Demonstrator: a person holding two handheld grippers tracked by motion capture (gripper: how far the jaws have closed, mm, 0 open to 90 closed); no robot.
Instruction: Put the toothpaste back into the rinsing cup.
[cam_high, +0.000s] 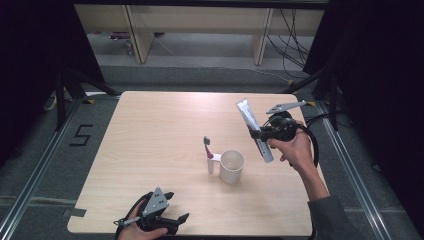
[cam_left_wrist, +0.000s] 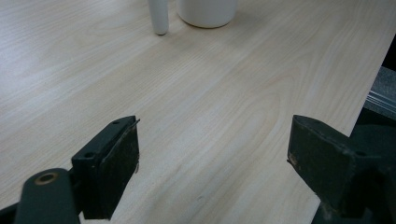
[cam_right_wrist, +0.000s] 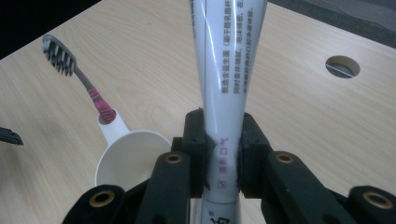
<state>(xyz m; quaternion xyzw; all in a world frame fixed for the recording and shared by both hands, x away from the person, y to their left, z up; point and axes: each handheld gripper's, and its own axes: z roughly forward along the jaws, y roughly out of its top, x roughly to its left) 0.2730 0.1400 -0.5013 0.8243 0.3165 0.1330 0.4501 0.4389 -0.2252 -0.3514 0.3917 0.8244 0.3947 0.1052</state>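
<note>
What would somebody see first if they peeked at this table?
Probably the silvery toothpaste tube, pinched in the right claw and held up above the right side of the table. Next, the white cup near the middle, with a toothbrush standing in its hollow handle. The left claw waits wide open at the near edge.

right gripper: clamps toothpaste tube | above table | beside mug
</note>
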